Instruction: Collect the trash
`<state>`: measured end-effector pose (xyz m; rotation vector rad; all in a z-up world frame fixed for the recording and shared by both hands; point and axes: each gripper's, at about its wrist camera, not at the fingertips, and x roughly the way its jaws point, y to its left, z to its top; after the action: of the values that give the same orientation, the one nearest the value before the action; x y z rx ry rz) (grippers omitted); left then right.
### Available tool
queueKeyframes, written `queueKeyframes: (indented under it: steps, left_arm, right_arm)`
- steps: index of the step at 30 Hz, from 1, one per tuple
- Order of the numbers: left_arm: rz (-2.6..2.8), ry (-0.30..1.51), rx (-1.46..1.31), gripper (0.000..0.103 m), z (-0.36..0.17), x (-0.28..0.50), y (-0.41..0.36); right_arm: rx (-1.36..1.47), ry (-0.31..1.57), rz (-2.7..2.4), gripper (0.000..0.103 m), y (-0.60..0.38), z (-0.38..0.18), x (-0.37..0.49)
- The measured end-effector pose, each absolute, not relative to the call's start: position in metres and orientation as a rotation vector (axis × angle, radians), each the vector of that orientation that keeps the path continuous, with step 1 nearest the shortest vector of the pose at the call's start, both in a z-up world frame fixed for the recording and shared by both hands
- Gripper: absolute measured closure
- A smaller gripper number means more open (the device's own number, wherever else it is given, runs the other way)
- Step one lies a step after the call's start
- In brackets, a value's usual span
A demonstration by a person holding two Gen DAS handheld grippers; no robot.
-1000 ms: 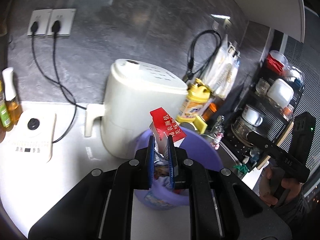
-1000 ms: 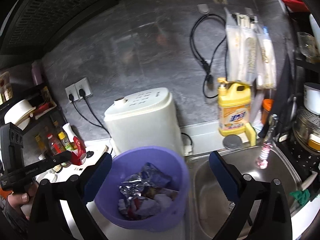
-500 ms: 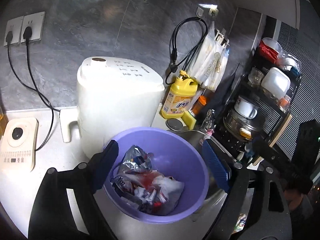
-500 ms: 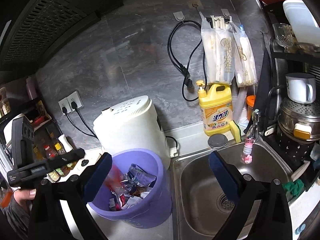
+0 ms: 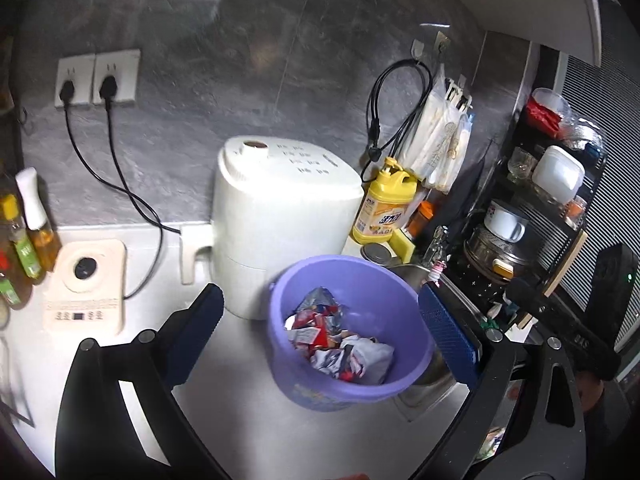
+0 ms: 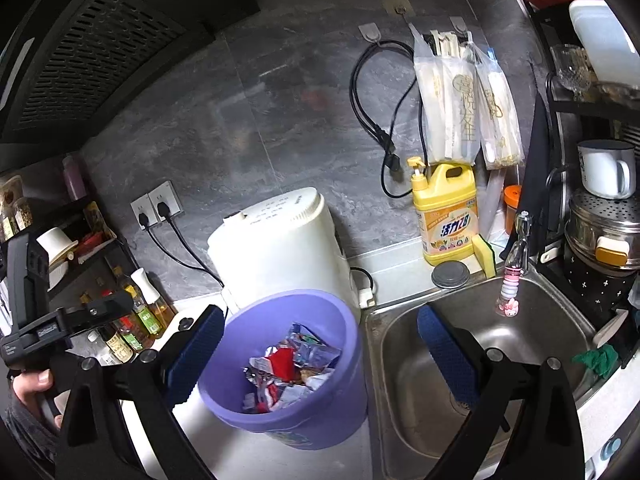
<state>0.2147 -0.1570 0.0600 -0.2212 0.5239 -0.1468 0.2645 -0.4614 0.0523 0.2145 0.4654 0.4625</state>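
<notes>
A purple bucket (image 5: 404,308) stands on the white counter beside the sink, its bottom covered with crumpled foil and red wrappers (image 5: 340,344). My left gripper (image 5: 320,308) hovers above and in front of it; its jaws are opening, spread wide, with nothing held between them. In the right wrist view the same bucket (image 6: 280,308) and its trash (image 6: 288,364) lie below my right gripper (image 6: 320,320), which is open and empty. A hand holds the left gripper's handle at that view's left edge.
A white appliance (image 5: 280,216) stands right behind the bucket. A steel sink (image 6: 480,360) lies to its right, with a yellow detergent bottle (image 6: 446,216) behind. A cream control unit (image 5: 86,288) and oil bottles (image 5: 28,232) sit left; a dish rack (image 5: 540,220) stands right.
My left gripper opened and let a red-and-white wrapper fall into the bucket, then drew back and up. The right gripper shifted right and back, showing more of the sink.
</notes>
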Motion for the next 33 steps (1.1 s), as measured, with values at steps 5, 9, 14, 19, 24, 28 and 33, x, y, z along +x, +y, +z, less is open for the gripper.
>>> queueKeyframes:
  steps: [5, 9, 14, 19, 24, 28, 33]
  left_arm:
    - [-0.117, 0.512, -0.223, 0.006, 0.076, 0.187, -0.126]
    - [-0.093, 0.498, -0.228, 0.006, 0.085, 0.162, -0.104]
    - [-0.070, 0.493, -0.211, 0.006, 0.089, 0.132, -0.084]
    - [-0.059, 0.473, -0.204, 0.006, 0.090, 0.104, -0.069]
    - [-0.032, 0.460, -0.207, 0.006, 0.088, 0.073, -0.058]
    - [-0.009, 0.449, -0.201, 0.006, 0.087, 0.048, -0.051]
    - [0.031, 0.450, -0.206, 0.006, 0.085, 0.029, -0.039]
  right_arm:
    - [0.225, 0.501, 0.470, 0.008, -0.436, 0.065, 0.248]
    - [0.207, 0.517, 0.482, 0.008, -0.416, 0.072, 0.235]
    - [0.186, 0.532, 0.491, 0.008, -0.389, 0.082, 0.206]
    - [0.177, 0.548, 0.491, 0.008, -0.372, 0.085, 0.181]
    - [0.141, 0.549, 0.499, 0.008, -0.358, 0.084, 0.154]
    - [0.117, 0.573, 0.530, 0.008, -0.348, 0.080, 0.139]
    - [0.118, 0.554, 0.552, 0.008, -0.336, 0.079, 0.125]
